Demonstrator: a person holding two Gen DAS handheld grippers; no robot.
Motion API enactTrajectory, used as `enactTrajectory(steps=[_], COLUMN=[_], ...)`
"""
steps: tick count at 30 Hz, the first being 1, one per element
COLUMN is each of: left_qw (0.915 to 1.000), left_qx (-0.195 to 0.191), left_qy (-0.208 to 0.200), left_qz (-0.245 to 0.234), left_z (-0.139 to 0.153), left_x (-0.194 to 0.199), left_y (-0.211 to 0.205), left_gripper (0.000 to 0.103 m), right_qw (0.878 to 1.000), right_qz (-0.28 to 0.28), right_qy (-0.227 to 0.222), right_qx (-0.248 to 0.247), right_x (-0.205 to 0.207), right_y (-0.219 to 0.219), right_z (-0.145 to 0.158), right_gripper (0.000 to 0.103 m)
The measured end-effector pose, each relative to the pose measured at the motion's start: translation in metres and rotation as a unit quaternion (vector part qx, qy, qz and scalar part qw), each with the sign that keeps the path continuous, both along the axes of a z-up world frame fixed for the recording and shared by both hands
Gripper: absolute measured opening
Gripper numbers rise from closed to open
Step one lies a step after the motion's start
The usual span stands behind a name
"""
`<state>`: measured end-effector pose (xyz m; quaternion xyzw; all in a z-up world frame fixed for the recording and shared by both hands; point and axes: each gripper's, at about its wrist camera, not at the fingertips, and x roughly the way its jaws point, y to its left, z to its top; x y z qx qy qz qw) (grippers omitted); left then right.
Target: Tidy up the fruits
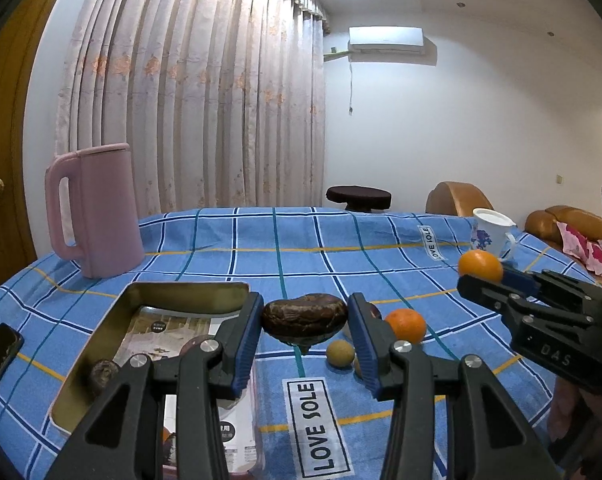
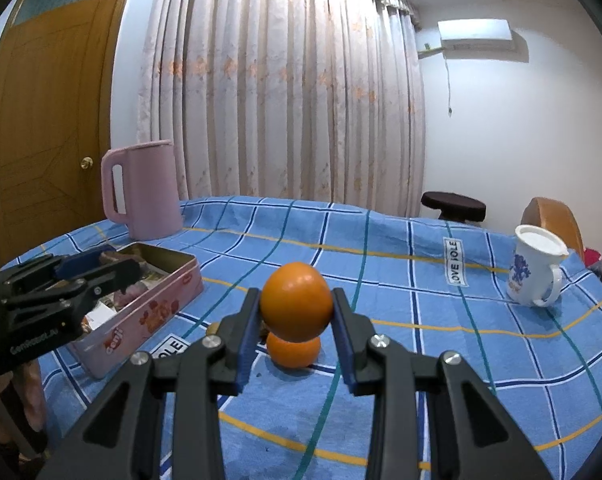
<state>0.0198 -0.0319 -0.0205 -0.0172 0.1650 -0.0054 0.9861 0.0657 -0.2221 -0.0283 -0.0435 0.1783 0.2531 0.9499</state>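
Both sets of jaws are pinching fruit and carrying it above the checked blue tablecloth [image 1: 381, 256]. The left gripper [image 1: 304, 320] is clamping a dark, wrinkled brown fruit [image 1: 304, 315] across its long axis, which is lying side to side between the blue pads. The right gripper [image 2: 296, 312] is squeezing an orange [image 2: 296, 307] lifted clear of the cloth, directly above a second orange [image 2: 294, 351] that is sitting on the table.

What matters for the coming move is the open tin [image 1: 149, 300]: it is lying just to the left of the left gripper, its near corner almost touching the left finger, with a dark fruit [image 1: 101, 374] already resting inside (what kind is hard to tell). From the right wrist view the tin [image 2: 149, 308] is lying well off to the left, beyond the other gripper, so the left hand is clearly the nearer one and probably should be unloading first. A small tan round fruit [image 1: 340, 354] is waiting on the cloth near the second orange [image 1: 405, 324].
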Motion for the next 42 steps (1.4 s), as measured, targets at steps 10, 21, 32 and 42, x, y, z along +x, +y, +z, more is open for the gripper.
enactTrajectory(steps=[10,21,32,42], left_qw=[0.9988,0.9930,0.9889,0.9872], left_qx=[-0.007,0.002,-0.008,-0.009], left_qy=[0.018,0.055,0.094,0.110], left_qz=[0.046,0.105,0.114,0.115], left_z=[0.011,0.006,-0.010,-0.019], left_x=[0.000,0.004,0.009,0.012], left_y=[0.044,0.101,0.130,0.137], left_gripper=[0.045,0.046,0.046,0.046], right_qw=[0.999,0.992,0.984,0.979], right_qz=[0.040,0.121,0.160,0.170], right_qy=[0.005,0.015,0.069,0.096], right_qx=[0.005,-0.007,-0.031,-0.053], right_x=[0.005,0.008,0.013,0.008], right_y=[0.040,0.126,0.185,0.196], right_z=[0.014,0.026,-0.002,-0.020], right_gripper=[0.037,0.037,0.037,0.037])
